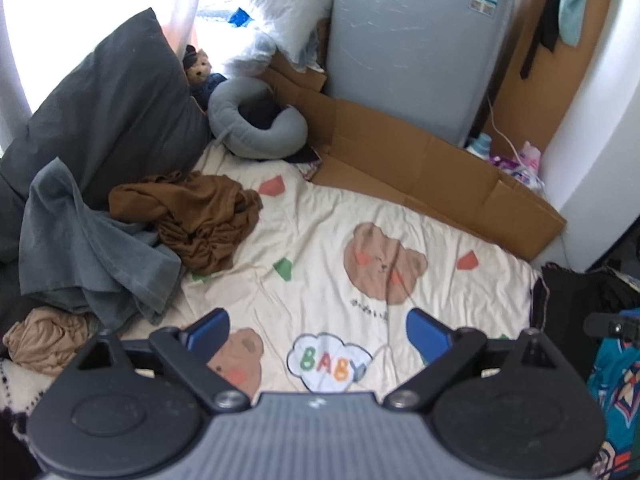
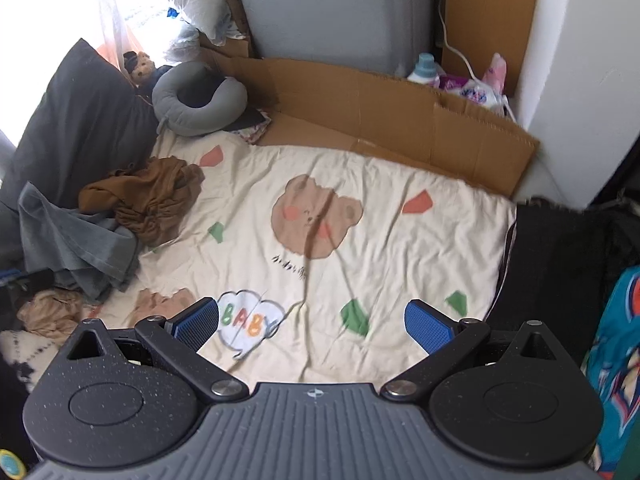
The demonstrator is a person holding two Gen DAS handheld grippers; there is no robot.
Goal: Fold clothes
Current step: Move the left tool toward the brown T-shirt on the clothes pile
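Note:
A crumpled brown garment (image 1: 200, 220) (image 2: 148, 200) lies at the left of the cream bear-print sheet (image 1: 320, 248) (image 2: 380, 240). Beside it, further left, a grey-blue garment (image 1: 92, 252) (image 2: 76, 244) is heaped, and a tan garment (image 1: 48, 340) (image 2: 48, 312) is bunched near the lower left. My left gripper (image 1: 320, 332) hovers open above the sheet with nothing between its blue fingers. My right gripper (image 2: 312, 324) is also open and empty, over the "BABY" print.
A dark pillow (image 1: 112, 112), a grey neck pillow (image 1: 256, 124) and a small teddy bear (image 1: 198, 68) sit at the far left. Flattened cardboard (image 1: 420, 160) and a grey appliance (image 1: 420, 40) border the far side. Black fabric (image 2: 560, 260) and a teal patterned cloth (image 2: 616, 360) lie at the right.

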